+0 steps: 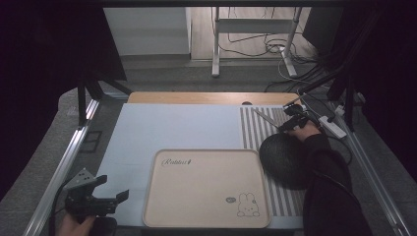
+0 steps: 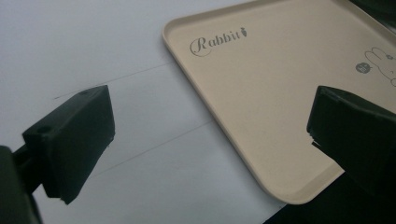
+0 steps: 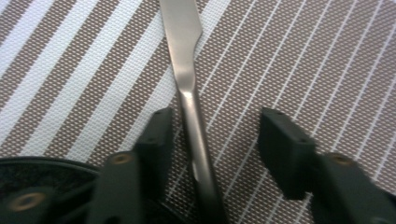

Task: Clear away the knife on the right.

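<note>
Knife [image 3: 189,88]: a plain metal table knife lying flat on the striped placemat [image 1: 255,129] near the far right corner of the worktop [image 1: 172,125]; in the high view [image 1: 265,117] it runs diagonally, blade end toward the far edge and handle end toward the right tongs.
Right tongs [image 3: 215,140]: spread apart, one jaw on each side of the knife's handle; the left jaw sits just beside the metal, the right jaw stands clear of it. Whether either jaw touches the knife I cannot tell. In the high view [image 1: 290,120] they sit over the far right part of the placemat, held by a hand in a dark sleeve.
Left tongs [image 2: 210,140]: spread wide with nothing between the jaws, above the pale worktop surface and the near left corner of the tray. In the high view [image 1: 105,194] they are at the near left corner of the worktop.
Tray [image 1: 206,189]: beige, rectangular with rounded corners, bare inside, at the near edge of the worktop around the middle; the word "Rabbit" is printed at one corner [image 2: 261,93] and a small rabbit drawing at the opposite one.
Round mat [image 1: 285,157]: dark, circular, lying on the placemat just right of the tray; its rim shows at the lower left of the right gripper view [image 3: 46,172].
</note>
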A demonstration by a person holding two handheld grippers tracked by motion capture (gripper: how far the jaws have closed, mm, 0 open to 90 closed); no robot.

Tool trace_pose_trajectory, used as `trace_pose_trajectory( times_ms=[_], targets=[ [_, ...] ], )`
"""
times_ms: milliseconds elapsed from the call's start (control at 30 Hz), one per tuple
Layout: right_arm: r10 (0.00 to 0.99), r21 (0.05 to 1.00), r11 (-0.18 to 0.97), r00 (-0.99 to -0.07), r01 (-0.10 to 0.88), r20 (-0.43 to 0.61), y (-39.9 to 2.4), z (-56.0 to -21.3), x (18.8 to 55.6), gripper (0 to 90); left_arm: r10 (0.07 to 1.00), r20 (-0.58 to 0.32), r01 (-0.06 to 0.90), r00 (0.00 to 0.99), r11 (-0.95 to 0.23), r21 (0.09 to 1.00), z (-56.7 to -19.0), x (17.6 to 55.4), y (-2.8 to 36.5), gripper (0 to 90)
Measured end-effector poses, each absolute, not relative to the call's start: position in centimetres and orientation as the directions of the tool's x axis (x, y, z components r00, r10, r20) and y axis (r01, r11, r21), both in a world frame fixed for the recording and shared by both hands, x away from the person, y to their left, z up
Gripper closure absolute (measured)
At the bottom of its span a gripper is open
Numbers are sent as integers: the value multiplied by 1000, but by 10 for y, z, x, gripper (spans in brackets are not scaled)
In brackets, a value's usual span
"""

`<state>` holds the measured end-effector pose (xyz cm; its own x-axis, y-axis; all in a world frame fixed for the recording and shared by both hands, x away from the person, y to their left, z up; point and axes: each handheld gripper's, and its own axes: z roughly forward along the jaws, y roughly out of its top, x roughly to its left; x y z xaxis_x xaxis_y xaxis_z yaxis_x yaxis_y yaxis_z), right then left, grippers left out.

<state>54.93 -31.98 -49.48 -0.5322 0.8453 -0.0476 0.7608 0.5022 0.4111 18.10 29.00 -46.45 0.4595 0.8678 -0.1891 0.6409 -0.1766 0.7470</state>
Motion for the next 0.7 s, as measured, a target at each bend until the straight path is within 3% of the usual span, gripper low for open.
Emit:
trace_pose_trajectory(
  times_ms=[33,100,133,200,533,700],
  targets=[
    [845,410,503,-533,761,-46,-320,-495,550,541,868,-188,641,460,-177,747,-465,181,290,20],
    [836,417,510,-548,752,-34,-321,-494,550,647,868,-188,640,459,-177,747,-465,181,290,20],
    [833,414,515,-553,751,-33,-322,-494,550,753,868,-187,641,460,-179,746,-465,181,290,21],
    [830,418,519,-557,746,-34,-324,-494,550,789,868,-185,641,460,-181,746,-465,181,290,21],
    [842,415,482,-539,772,26,-330,-493,554,801,869,-187,641,458,-177,747,-465,181,290,21],
    [848,412,488,-530,770,-13,-334,-492,554,801,869,-183,640,460,-182,746,-464,181,289,21]
  ],
)
